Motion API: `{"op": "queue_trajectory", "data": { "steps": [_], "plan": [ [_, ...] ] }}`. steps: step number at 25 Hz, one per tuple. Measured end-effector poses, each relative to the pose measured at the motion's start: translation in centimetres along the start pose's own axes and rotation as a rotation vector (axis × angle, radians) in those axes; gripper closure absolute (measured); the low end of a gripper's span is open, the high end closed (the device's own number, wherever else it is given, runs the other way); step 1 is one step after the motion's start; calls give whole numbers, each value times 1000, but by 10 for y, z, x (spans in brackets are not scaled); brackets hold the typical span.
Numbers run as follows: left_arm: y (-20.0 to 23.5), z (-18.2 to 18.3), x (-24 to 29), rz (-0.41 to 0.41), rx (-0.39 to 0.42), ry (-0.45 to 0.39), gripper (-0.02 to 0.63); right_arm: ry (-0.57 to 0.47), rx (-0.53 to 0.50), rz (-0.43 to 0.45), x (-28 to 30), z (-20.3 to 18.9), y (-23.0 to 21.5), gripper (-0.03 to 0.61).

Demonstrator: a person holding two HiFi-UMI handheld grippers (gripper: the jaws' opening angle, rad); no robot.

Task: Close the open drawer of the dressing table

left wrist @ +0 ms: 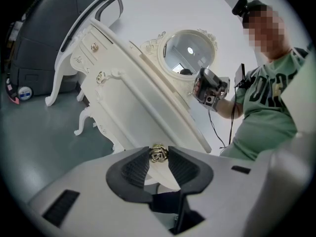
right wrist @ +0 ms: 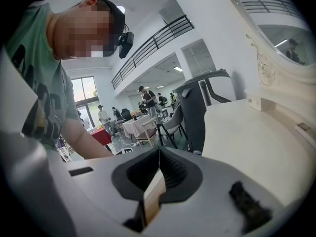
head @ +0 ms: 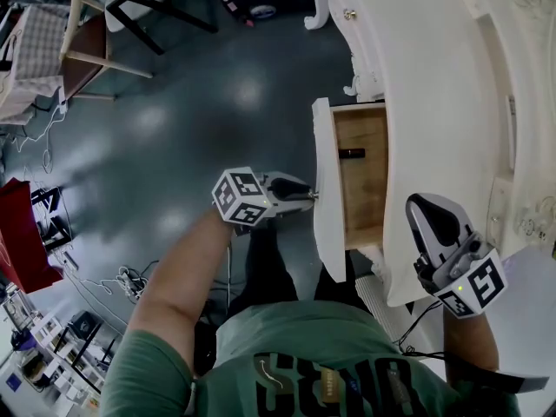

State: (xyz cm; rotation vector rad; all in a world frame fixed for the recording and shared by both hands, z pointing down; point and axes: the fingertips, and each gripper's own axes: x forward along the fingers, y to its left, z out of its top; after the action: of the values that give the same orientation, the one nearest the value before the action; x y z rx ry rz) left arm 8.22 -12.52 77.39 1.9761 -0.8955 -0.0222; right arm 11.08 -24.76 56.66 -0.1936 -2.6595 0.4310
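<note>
The white dressing table [head: 434, 76] stands at the right of the head view. Its drawer [head: 365, 181] is pulled out, showing a bare wooden inside behind a white front panel [head: 327, 215]. My left gripper [head: 311, 195] reaches that panel from the left. In the left gripper view its pads are closed on the drawer's small brass rose knob [left wrist: 158, 154], with the left gripper [left wrist: 158, 152] pointing at the table [left wrist: 133, 98] and its round mirror [left wrist: 189, 51]. My right gripper [head: 426, 202] hovers above the table top, right of the drawer. The right gripper [right wrist: 158, 151] is shut with nothing in it.
A wooden chair [head: 87, 46] and a red object [head: 17, 233] stand on the dark floor at the left, with cables [head: 130, 281] nearby. A dark chair [right wrist: 197, 112] stands past the table's edge. Several people stand far off in the hall.
</note>
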Motion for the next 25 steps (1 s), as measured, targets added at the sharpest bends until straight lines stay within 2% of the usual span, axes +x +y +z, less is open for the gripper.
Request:
{"op": "queue_trajectory", "data": {
  "steps": [25],
  "plan": [
    [-1,20,42,-32,7,-7,488,-33,29,-47,-32,-12,-18,566]
  ]
}}
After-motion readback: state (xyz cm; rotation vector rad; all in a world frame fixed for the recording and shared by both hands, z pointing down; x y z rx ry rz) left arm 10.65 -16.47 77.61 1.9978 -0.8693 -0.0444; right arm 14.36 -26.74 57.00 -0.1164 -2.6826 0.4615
